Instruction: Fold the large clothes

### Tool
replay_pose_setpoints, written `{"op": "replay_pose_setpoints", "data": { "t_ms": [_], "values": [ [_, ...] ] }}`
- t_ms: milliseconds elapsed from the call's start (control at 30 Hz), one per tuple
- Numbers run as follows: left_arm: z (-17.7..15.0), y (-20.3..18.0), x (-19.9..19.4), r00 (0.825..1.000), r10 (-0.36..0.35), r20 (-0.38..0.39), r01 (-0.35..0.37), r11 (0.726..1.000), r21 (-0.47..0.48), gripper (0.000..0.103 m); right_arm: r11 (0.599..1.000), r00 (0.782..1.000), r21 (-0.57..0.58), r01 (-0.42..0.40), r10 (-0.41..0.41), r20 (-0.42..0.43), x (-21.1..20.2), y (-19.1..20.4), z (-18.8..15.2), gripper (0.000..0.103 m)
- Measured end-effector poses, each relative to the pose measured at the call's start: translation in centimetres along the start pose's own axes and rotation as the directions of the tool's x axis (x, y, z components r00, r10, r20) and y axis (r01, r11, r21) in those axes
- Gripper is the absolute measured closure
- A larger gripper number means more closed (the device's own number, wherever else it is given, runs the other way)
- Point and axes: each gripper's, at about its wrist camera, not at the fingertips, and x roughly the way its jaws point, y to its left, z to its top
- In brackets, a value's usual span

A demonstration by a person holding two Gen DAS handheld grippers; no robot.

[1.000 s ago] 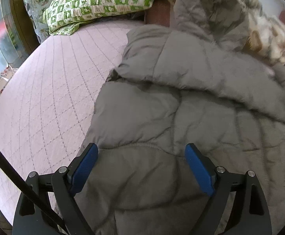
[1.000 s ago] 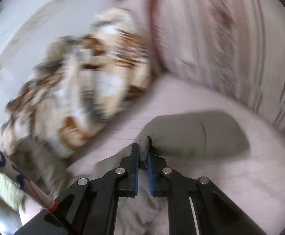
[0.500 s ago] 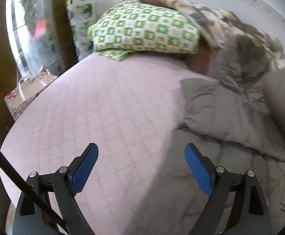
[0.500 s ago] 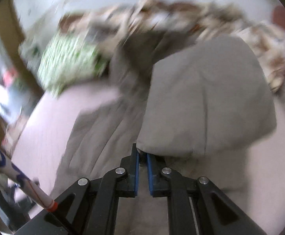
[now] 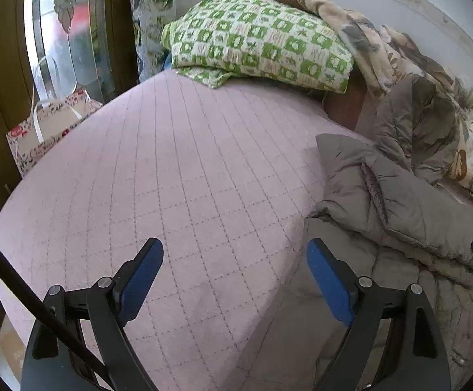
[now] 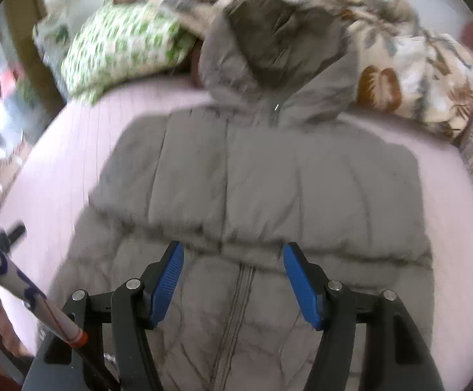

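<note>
A grey puffer jacket with a hood lies on the pink quilted bed, both sleeves folded across its body. My right gripper is open and empty, hovering over the jacket's lower middle by the zipper. My left gripper is open and empty over the bed, its right finger at the jacket's left edge.
A green checked pillow and a floral blanket lie at the head of the bed. A paper gift bag stands on the floor at the left by a wooden door. The bed's left edge curves close.
My right gripper let go of the sleeve after carrying it across the jacket, and now stands open. My left gripper swung left, off the jacket and over the bare bed.
</note>
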Motion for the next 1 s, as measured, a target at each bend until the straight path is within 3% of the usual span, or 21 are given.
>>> {"op": "replay_pose_setpoints", "data": {
  "t_ms": [100, 200, 333, 467, 533, 667, 800, 900, 1000],
  "values": [
    [0.0, 0.3, 0.2, 1.000, 0.005, -0.005, -0.005, 1.000, -0.018, 0.014, 0.999, 1.000, 0.035, 0.008, -0.009, 0.015, 0.8, 0.2, 1.6, 0.035],
    [0.0, 0.4, 0.3, 1.000, 0.005, -0.009, -0.005, 1.000, -0.022, 0.014, 0.997, 1.000, 0.075, 0.020, -0.020, -0.007, 3.9, 1.2, 2.8, 0.050],
    [0.0, 0.4, 0.5, 1.000, 0.019, -0.004, -0.020, 1.000, -0.011, 0.014, 0.995, 0.997, 0.102, 0.023, -0.015, -0.080, 8.7, 3.6, 3.7, 0.059],
    [0.2, 0.4, 0.9, 1.000, 0.019, -0.016, -0.019, 1.000, -0.019, 0.014, 0.997, 0.993, 0.081, 0.009, 0.000, -0.115, 11.2, 6.4, 3.5, 0.060],
    [0.3, 0.3, 1.1, 1.000, 0.020, -0.022, -0.020, 1.000, -0.021, 0.014, 0.999, 0.993, 0.039, -0.004, 0.009, -0.114, 11.2, 7.7, 3.4, 0.067],
    [0.2, -0.2, 1.4, 0.999, 0.018, -0.033, -0.018, 1.000, -0.009, 0.014, 0.999, 0.992, -0.007, -0.031, 0.030, -0.121, 11.2, 9.2, 3.2, 0.067],
    [0.0, -0.7, 1.1, 0.999, 0.023, -0.025, -0.023, 1.000, 0.008, 0.014, 0.999, 0.993, 0.004, -0.038, 0.038, -0.114, 10.6, 8.6, 3.2, 0.067],
    [-0.2, -0.9, 1.1, 0.999, 0.020, -0.028, -0.020, 1.000, 0.012, 0.014, 0.998, 0.997, 0.032, -0.056, 0.058, -0.056, 7.7, 7.3, 3.1, 0.067],
    [-0.4, -1.1, 1.4, 0.999, 0.014, -0.043, -0.013, 1.000, 0.020, 0.014, 0.999, 0.999, 0.033, 0.033, -0.034, 0.017, 4.8, 4.9, 2.5, 0.066]
  ]
}}
